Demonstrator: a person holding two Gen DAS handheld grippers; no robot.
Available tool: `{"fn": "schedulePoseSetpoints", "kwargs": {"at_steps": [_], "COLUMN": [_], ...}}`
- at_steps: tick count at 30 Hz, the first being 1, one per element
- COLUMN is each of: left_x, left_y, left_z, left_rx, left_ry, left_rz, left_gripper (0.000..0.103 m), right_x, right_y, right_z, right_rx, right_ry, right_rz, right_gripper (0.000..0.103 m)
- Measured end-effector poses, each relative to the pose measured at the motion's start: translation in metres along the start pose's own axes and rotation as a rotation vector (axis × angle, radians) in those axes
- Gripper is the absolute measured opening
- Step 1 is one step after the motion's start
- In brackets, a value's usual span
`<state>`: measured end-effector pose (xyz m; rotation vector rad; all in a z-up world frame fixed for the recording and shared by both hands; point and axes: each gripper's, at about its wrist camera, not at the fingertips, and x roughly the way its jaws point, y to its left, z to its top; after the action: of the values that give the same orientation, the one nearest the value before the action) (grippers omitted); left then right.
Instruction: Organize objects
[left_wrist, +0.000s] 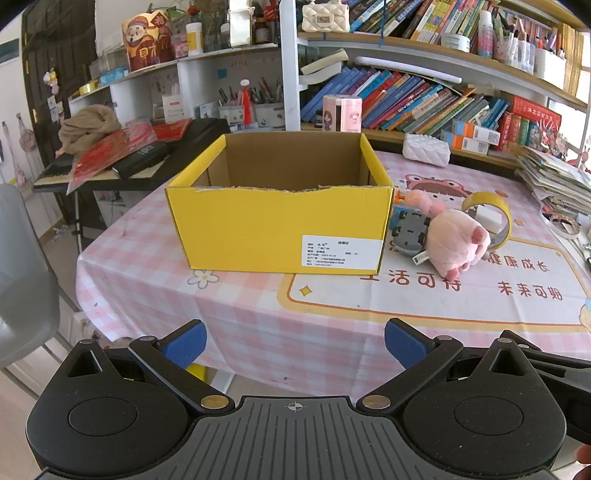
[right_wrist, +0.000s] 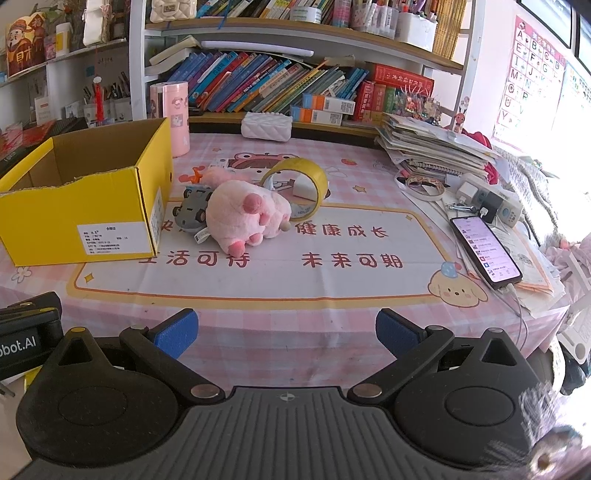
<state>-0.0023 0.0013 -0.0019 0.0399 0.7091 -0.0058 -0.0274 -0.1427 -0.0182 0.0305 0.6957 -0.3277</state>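
Note:
An open yellow cardboard box (left_wrist: 273, 229) (right_wrist: 81, 218) stands on the pink checked tablecloth (left_wrist: 229, 325) (right_wrist: 280, 291); I see nothing inside it. Right of the box lie a pink plush pig (left_wrist: 456, 236) (right_wrist: 243, 214), a grey toy car (left_wrist: 408, 234) (right_wrist: 190, 213) and an upright roll of yellow tape (left_wrist: 493, 214) (right_wrist: 299, 184) with a white block (right_wrist: 303, 189) in its ring. My left gripper (left_wrist: 295, 345) hovers open near the table's front edge, facing the box. My right gripper (right_wrist: 286, 336) is open too, in front of the pig, with nothing between its fingers.
A phone (right_wrist: 485, 251) with its screen lit lies on papers at the right, beside chargers and a paper stack (right_wrist: 436, 147). A white quilted case (right_wrist: 266, 127) and pink canister (right_wrist: 173, 114) stand at the back under bookshelves. A keyboard (left_wrist: 122, 162) and grey chair (left_wrist: 22, 280) are left.

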Motion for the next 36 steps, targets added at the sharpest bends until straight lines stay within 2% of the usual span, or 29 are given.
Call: {"fn": "schedulePoseSetpoints", "kwargs": {"at_steps": [36], "left_x": [0.0034], "left_y": [-0.0002], "left_z": [0.003], "left_rx": [0.005], "left_ry": [0.013], "left_rz": [-0.005], "left_gripper": [0.103], "right_x": [0.0011], "right_y": [0.0009], "right_z": [0.0008], "right_rx": [-0.003], "right_ry": [0.003], "right_rz": [-0.003], "right_gripper": [0.103]}}
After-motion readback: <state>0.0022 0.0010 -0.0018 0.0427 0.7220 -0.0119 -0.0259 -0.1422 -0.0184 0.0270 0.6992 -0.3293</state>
